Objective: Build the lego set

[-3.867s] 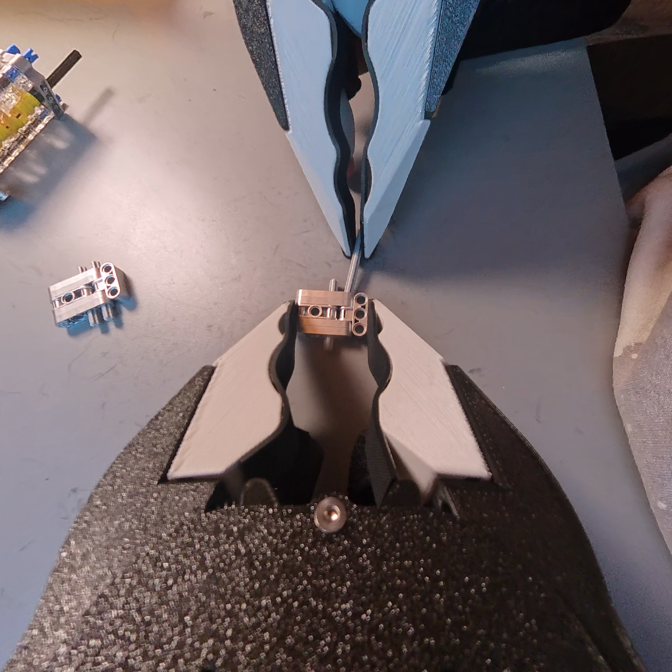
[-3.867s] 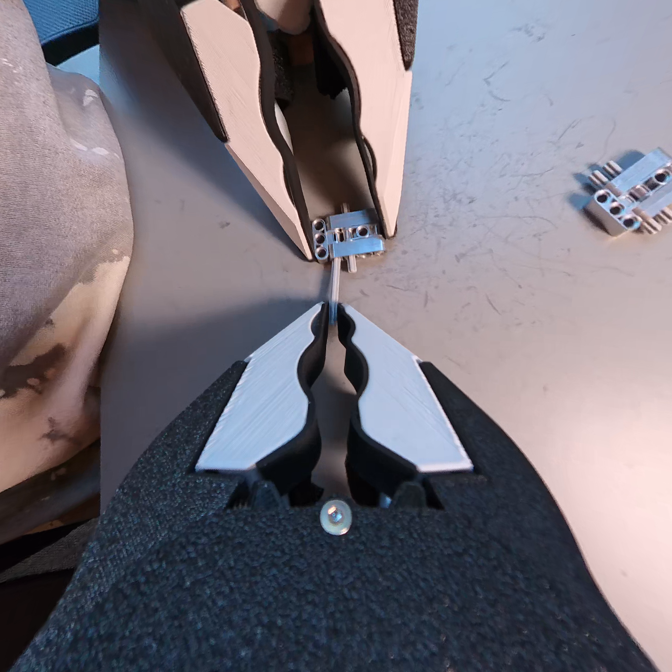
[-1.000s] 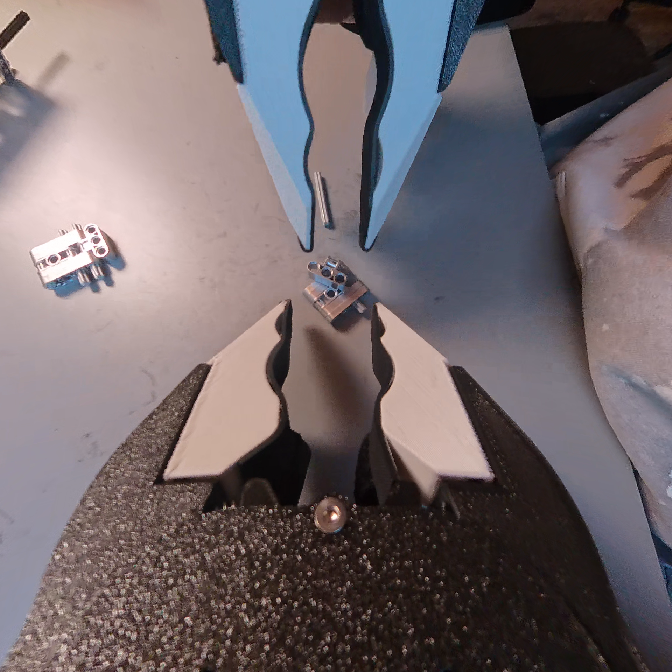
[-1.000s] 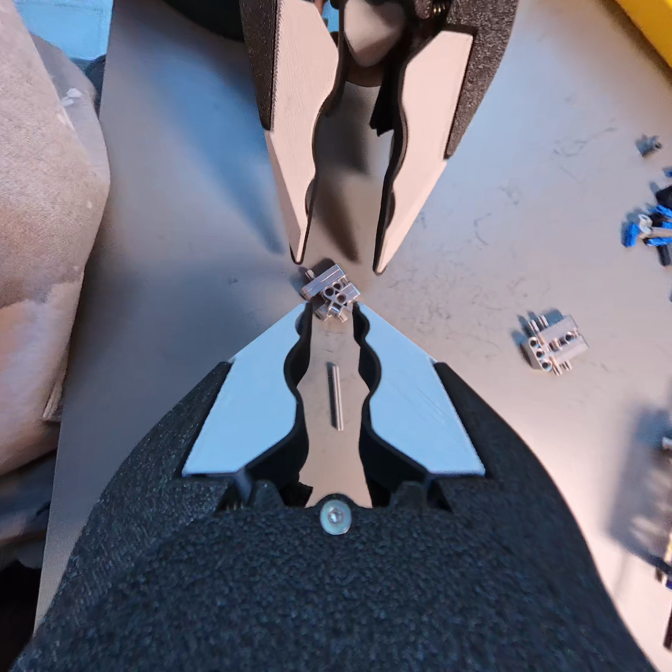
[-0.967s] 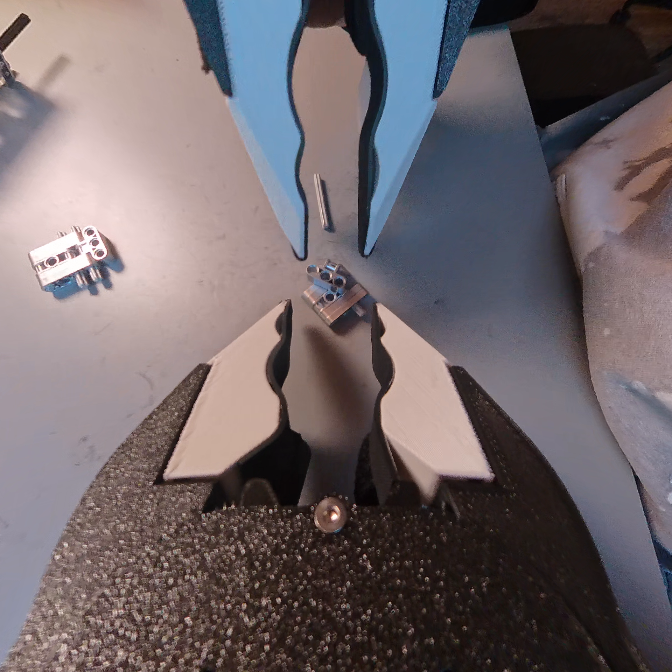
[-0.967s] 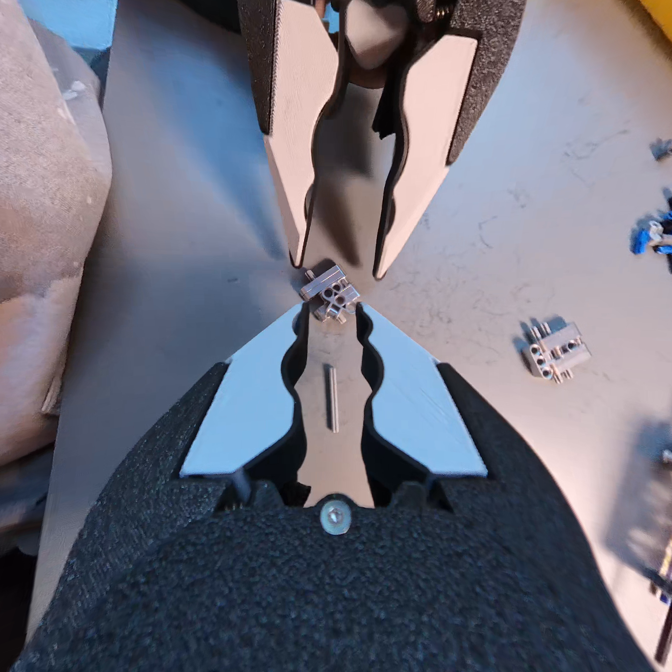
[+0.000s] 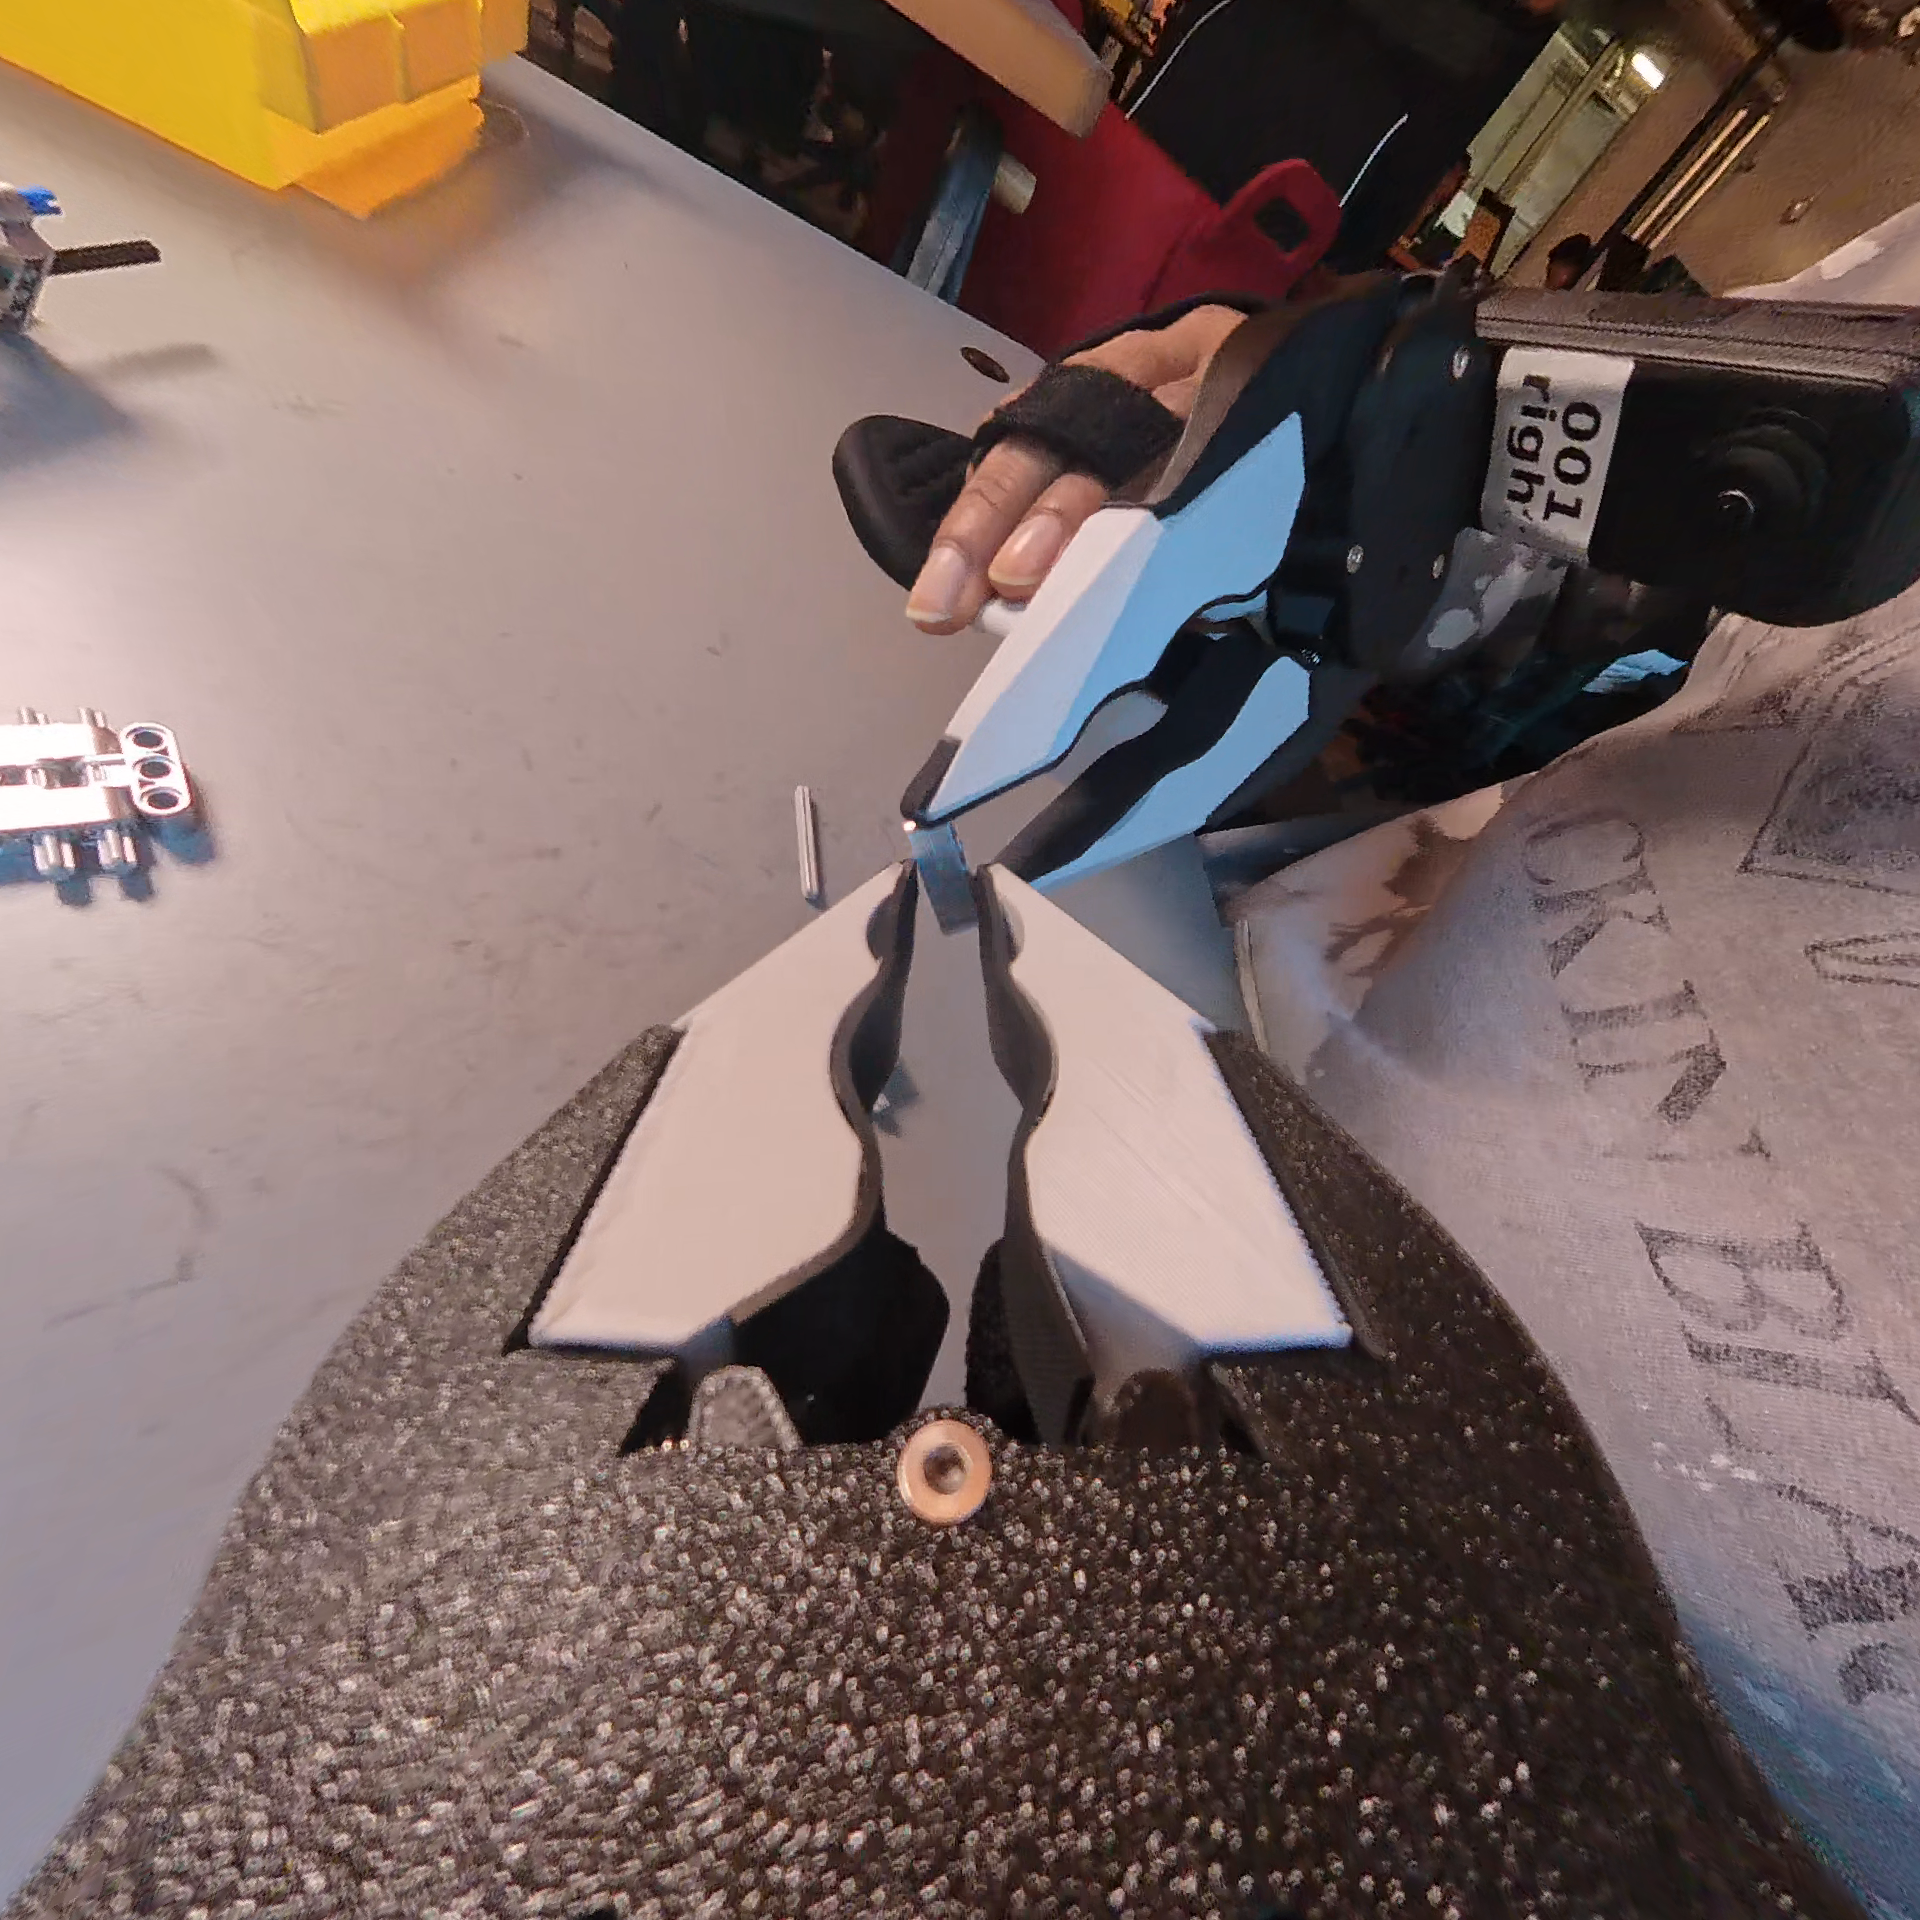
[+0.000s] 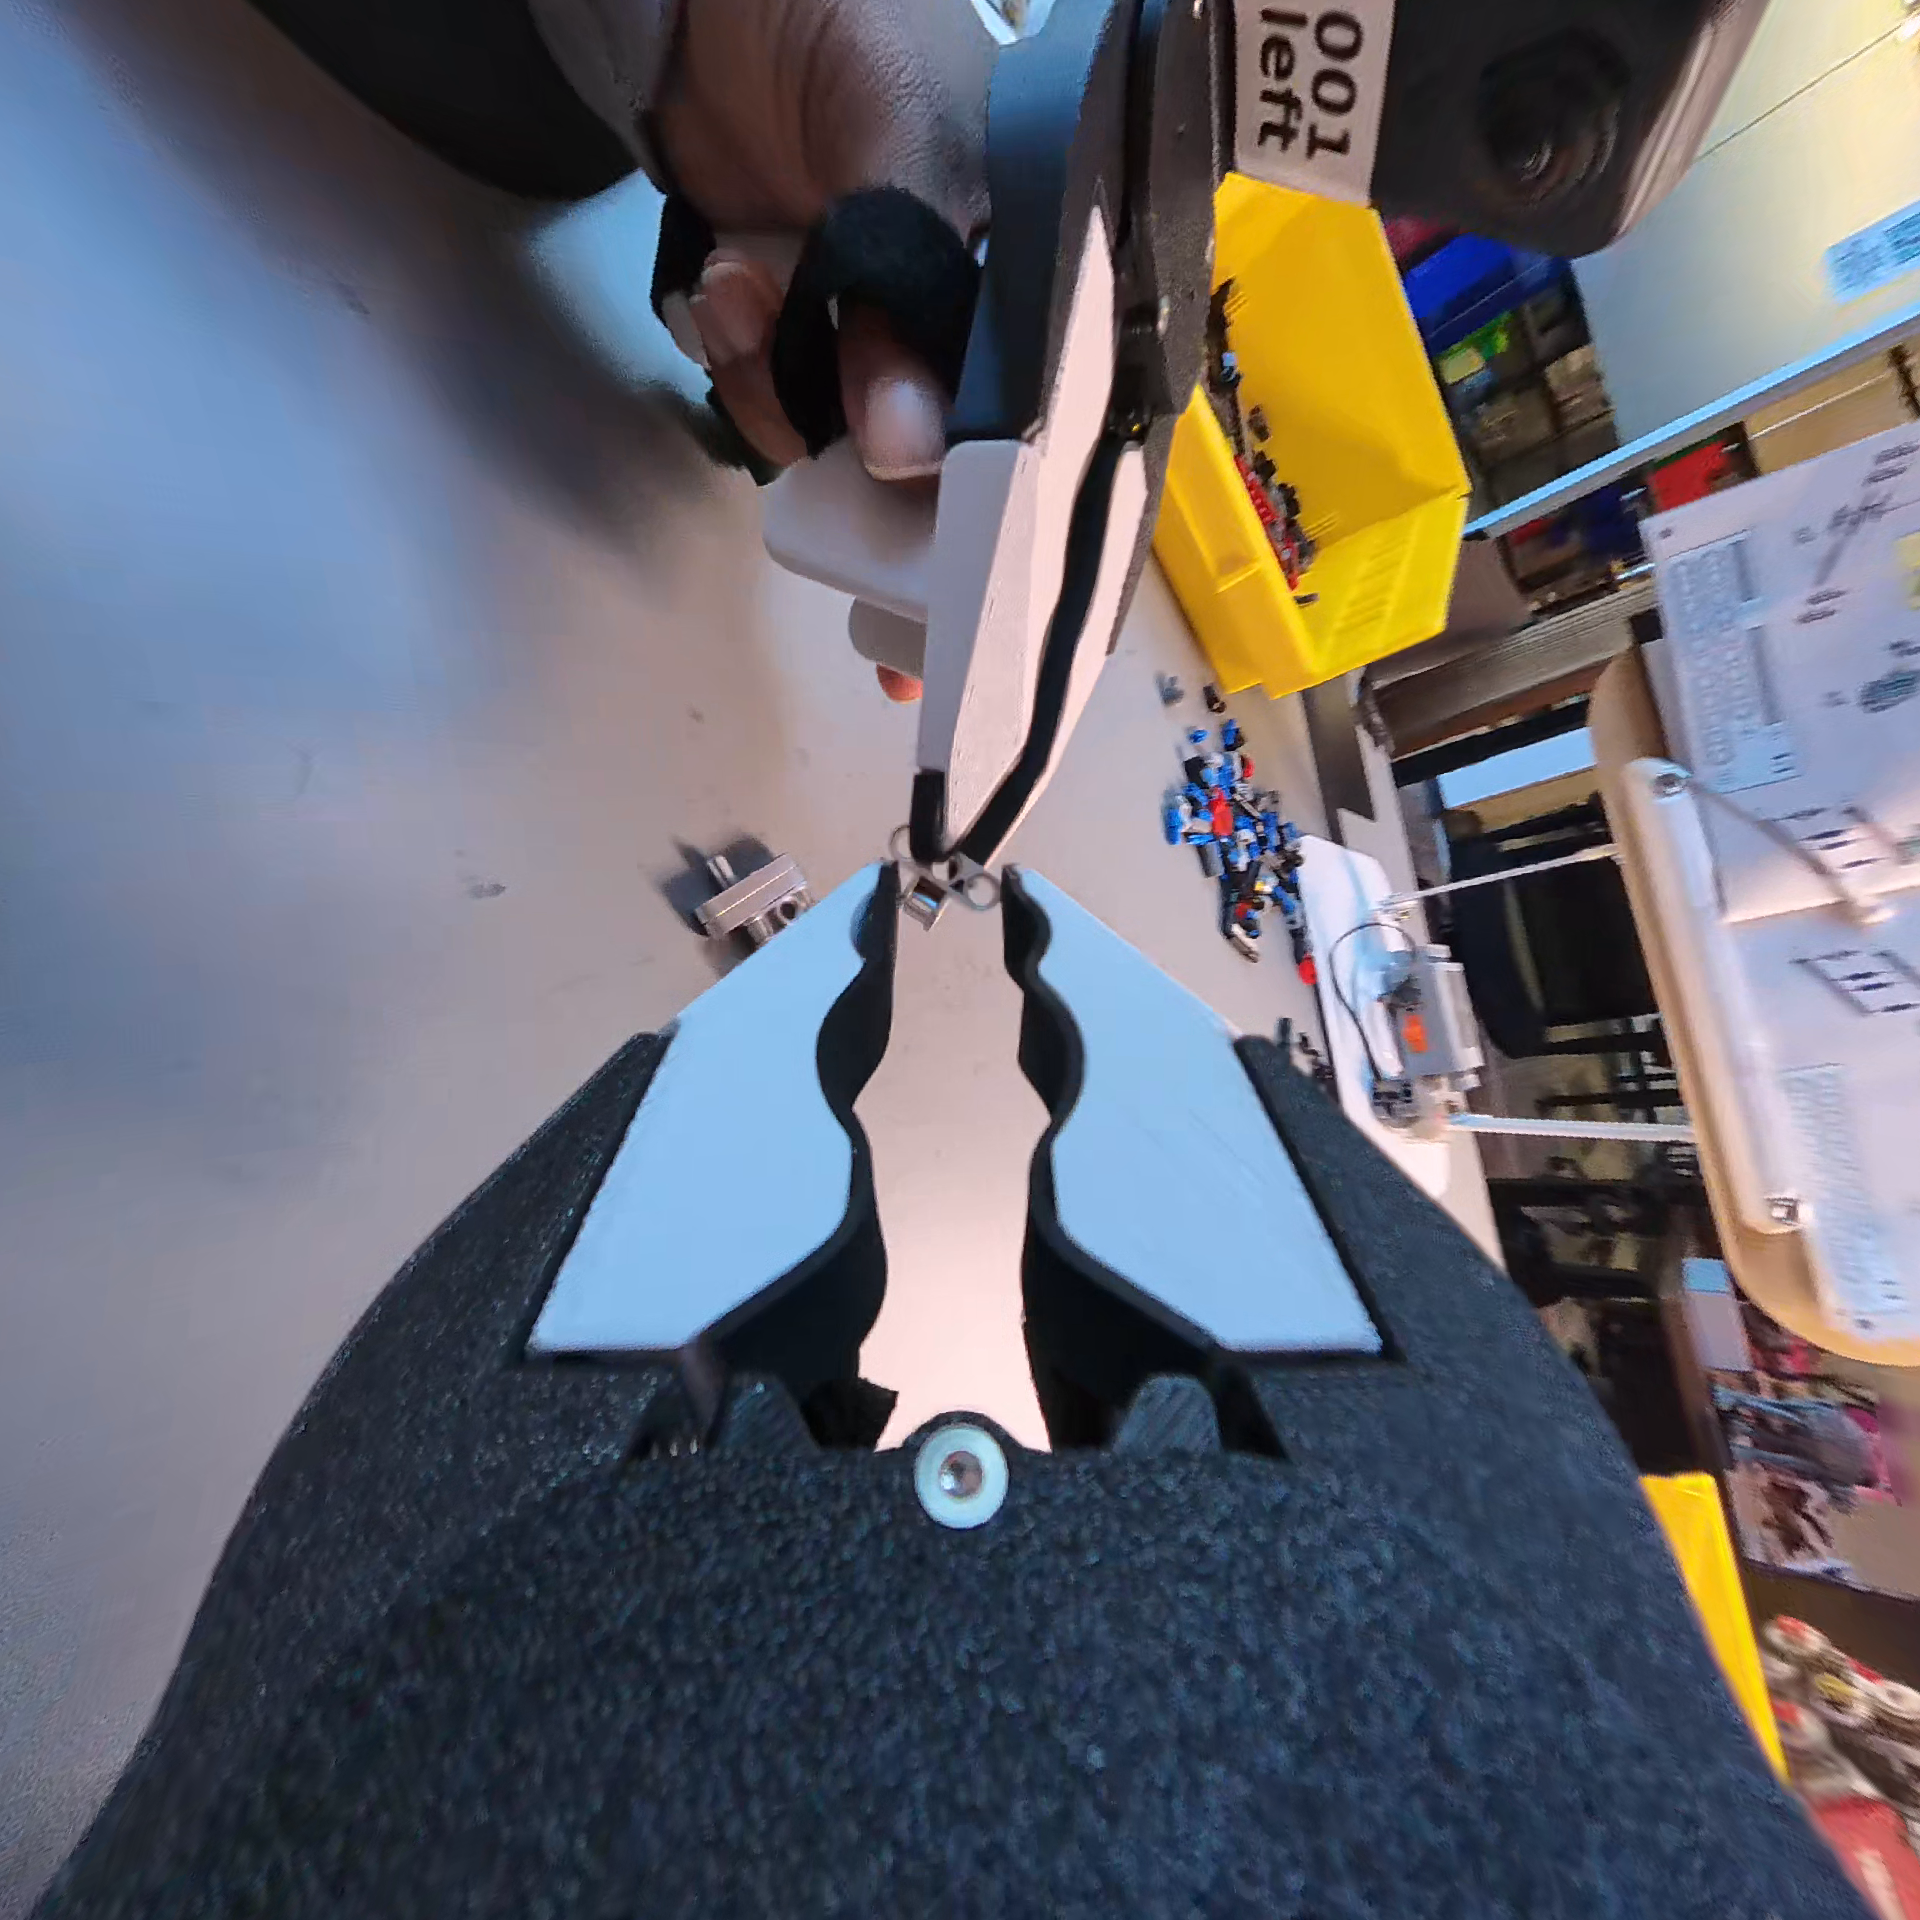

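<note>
Gripping one small grey brick piece (image 7: 948, 871) between them, the left gripper (image 7: 940, 883) and right gripper (image 8: 943, 883) meet tip to tip, lifted off the worktop (image 7: 468, 582), both clamped on it. A thin axle (image 7: 806, 840) lies loose beside, a second grey assembly (image 7: 88, 781) toward the left edge.

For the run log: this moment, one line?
left gripper: shut on small grey brick assembly; right gripper: shut on it; thin grey axle: on table
</note>
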Tool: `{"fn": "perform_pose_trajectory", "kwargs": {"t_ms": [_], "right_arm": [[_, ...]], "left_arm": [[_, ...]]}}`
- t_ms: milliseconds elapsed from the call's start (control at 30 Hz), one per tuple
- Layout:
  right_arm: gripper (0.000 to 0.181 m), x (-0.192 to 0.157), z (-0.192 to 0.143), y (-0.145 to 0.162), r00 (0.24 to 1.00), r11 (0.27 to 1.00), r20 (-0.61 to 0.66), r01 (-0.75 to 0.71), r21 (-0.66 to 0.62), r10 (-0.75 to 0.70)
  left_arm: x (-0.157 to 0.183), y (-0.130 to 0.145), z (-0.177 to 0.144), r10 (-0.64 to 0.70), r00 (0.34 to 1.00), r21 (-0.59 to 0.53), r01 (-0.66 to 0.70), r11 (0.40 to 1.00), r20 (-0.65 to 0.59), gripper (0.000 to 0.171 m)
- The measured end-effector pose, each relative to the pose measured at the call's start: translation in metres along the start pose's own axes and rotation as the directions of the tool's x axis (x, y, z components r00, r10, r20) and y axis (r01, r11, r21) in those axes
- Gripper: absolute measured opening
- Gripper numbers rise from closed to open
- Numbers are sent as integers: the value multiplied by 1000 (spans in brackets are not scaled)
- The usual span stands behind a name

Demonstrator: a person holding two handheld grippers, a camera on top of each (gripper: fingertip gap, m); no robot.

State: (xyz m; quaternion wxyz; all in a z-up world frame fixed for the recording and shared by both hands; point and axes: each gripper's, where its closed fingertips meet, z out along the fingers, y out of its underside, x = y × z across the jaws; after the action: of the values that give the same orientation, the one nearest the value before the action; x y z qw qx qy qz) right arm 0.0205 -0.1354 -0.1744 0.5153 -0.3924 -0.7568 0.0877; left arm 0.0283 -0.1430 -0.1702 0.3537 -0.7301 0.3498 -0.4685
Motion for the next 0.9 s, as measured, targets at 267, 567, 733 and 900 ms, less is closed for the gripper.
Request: {"fn": "perform_pose_trajectory", "kwargs": {"t_ms": [267,567,733,900], "right_arm": [[17,-10,1,7,987,988,50,-154,-8,155],[18,-40,3,26,816,879,328,-438,-189,477],[6,-47,7,25,871,931,333,-323,-167,362],[6,-61,5,32,935,989,328,-117,-87,139]], "left_arm": [[-8,14,4,286,944,-170,-258,951,164,5],[-15,40,17,681,695,-497,-518,696,230,6],[-16,49,20,689,695,-532,-512,675,205,6],[-7,50,16,515,849,-414,-428,803,122,18]]}}
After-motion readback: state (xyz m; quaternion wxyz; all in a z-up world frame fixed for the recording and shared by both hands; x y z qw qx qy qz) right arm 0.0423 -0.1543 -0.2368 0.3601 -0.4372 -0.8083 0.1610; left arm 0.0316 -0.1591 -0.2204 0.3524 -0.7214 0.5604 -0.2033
